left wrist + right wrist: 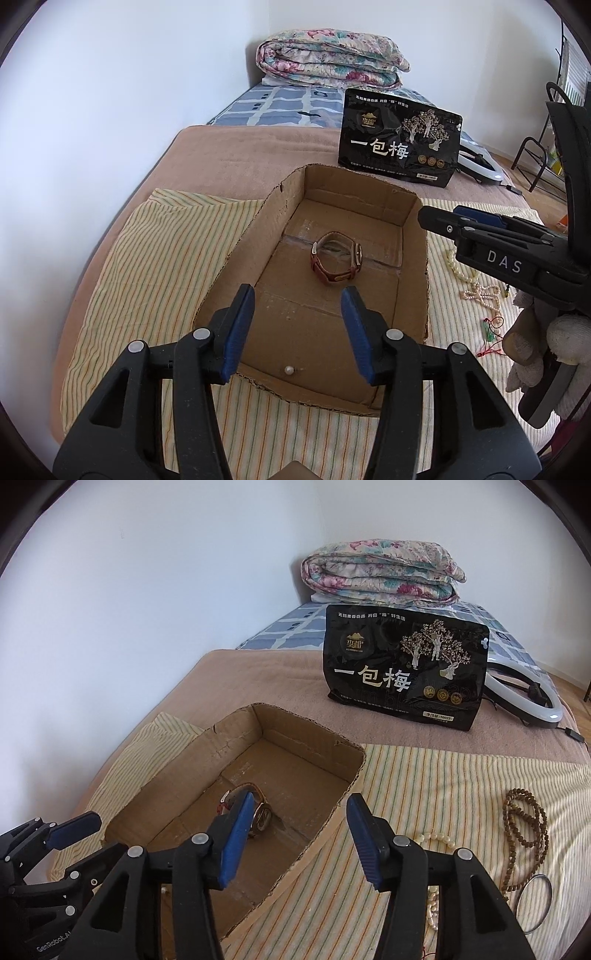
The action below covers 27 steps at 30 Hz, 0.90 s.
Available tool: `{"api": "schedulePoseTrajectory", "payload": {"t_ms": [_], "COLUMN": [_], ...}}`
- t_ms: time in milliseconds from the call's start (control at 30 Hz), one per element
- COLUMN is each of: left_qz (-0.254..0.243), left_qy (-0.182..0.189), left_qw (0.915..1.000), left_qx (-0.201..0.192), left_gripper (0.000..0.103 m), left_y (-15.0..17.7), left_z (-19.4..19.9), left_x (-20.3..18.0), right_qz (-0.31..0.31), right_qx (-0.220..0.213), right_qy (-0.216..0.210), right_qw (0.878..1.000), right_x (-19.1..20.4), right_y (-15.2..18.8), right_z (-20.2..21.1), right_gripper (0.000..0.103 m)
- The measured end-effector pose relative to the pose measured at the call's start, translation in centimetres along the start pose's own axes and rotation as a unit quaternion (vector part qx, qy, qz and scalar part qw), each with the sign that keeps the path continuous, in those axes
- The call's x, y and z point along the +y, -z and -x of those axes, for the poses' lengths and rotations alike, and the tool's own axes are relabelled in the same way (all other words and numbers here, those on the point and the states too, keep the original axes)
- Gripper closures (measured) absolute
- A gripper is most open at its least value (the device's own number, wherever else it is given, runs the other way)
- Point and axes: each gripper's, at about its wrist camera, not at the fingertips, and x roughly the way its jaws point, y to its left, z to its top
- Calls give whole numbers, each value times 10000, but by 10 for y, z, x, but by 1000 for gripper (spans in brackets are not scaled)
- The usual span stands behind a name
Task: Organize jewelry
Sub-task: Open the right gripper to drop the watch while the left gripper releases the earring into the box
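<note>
Holding both grippers, left (297,332) and right (299,840), part-open and empty over the box (419,258); watch (338,260) and pearl (289,370) inside. Risk: beads (524,834) right of box could snag my pads.

Both wrist views look steeply down, close over the cardboard box (325,258); right view sits rightward; both share it.

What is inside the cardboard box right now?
Inside the cardboard box: a brown-strapped watch mid-floor and a single pearl near the front wall. The near corners are hidden behind the left gripper.
</note>
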Motion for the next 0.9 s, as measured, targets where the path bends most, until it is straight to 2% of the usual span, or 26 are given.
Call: {"api": "schedulePoseTrajectory", "payload": {"t_ms": [100,467,533,600,900], "left_qz": [-31,-109,-154,-178,-361], "left_qy": [2,138,184,253,561], "left_qw": [10000,9996,9994,9992,9976], "left_qx": [-31,-212,-250,-264,-193], "left_gripper": [53,53,53,53,53], "left_y": [-1,-6,-7,-8,-7], "left_z": [2,16,18,20,21], "left_x": [-4,-24,-31,-38,-77], "right_qz": [7,-191,-212,-241,-677], "right_qx": [-70,-146,-132,-140,-232], "right_qy": [107,463,545,621,1136], "right_qw": [9999,9986,9982,9977,9910], "right_x": [-3,-37,-47,-58,-128], "right_y": [0,3,4,6,20], "right_z": [7,37,45,54,97], "right_gripper": [38,37,34,26,24]}}
